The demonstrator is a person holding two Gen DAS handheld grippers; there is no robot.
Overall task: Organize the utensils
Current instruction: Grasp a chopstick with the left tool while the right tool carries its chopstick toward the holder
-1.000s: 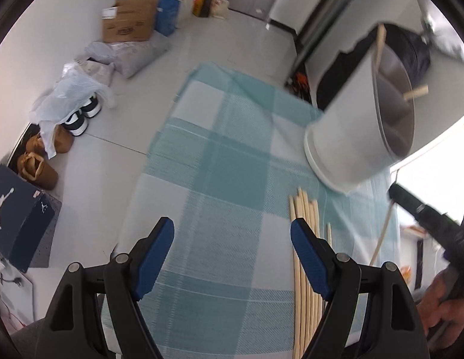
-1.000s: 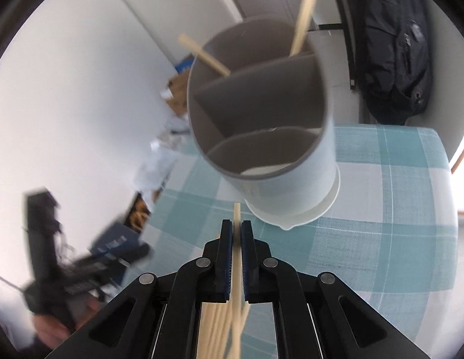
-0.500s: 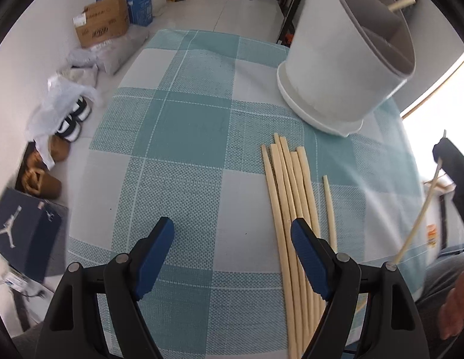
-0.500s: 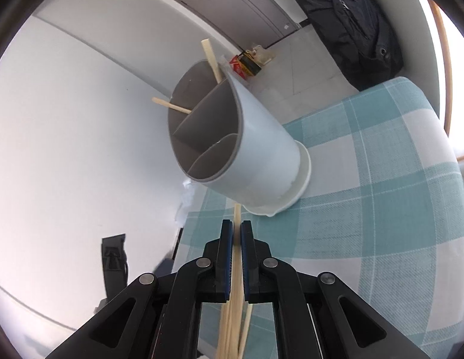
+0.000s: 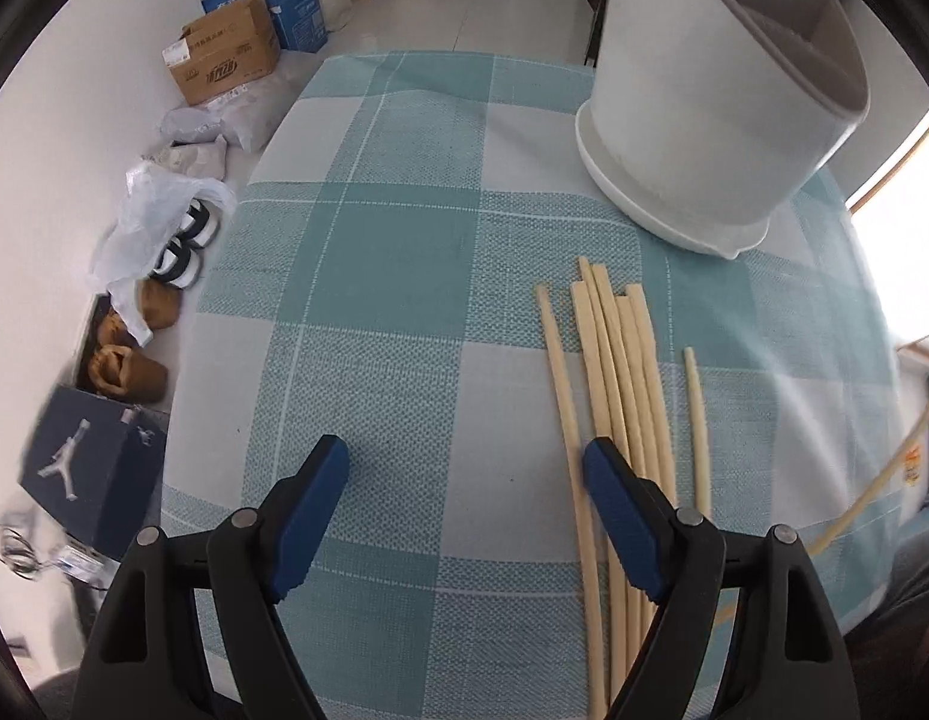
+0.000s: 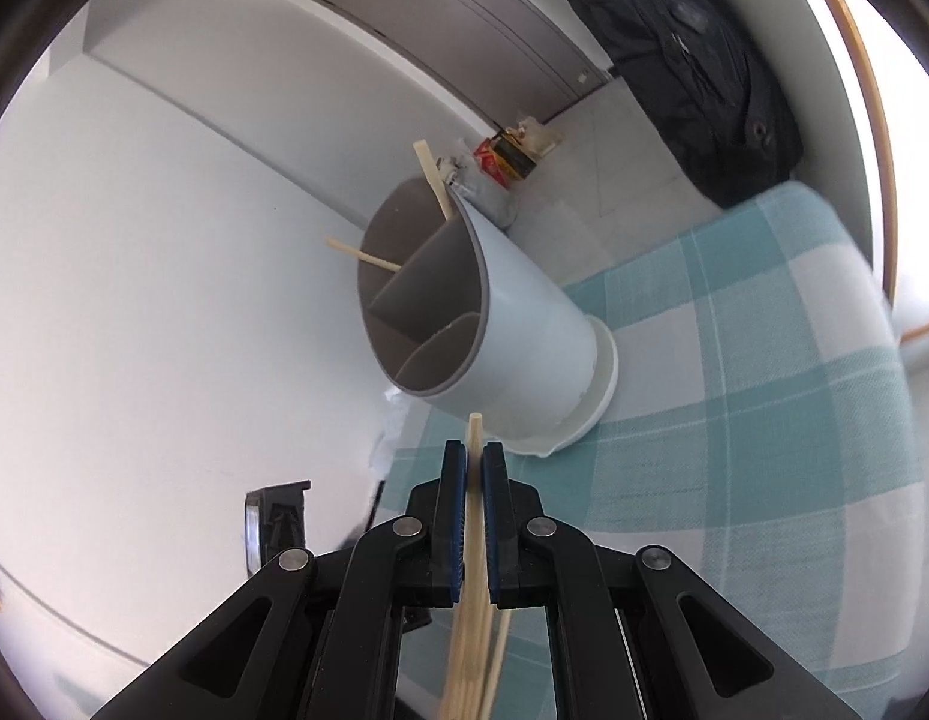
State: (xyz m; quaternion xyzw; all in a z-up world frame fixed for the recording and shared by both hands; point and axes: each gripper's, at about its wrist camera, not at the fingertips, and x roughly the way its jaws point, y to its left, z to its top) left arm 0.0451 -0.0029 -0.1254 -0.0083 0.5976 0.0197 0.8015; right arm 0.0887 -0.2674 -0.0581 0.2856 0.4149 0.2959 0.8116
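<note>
You lifted one chopstick (image 6: 475,468) clamped in your right gripper (image 6: 475,480) away from the holder (image 6: 500,324); left gripper (image 5: 464,480) hung wide open, empty, over the pile (image 5: 620,372).

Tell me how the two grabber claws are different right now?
The left gripper has its jaws wide apart and holds nothing, while the right gripper has its jaws squeezed on a chopstick. The left gripper looks down at the loose chopsticks on the checked cloth; the right gripper faces the grey utensil holder. Both have black arms with blue pads.
</note>
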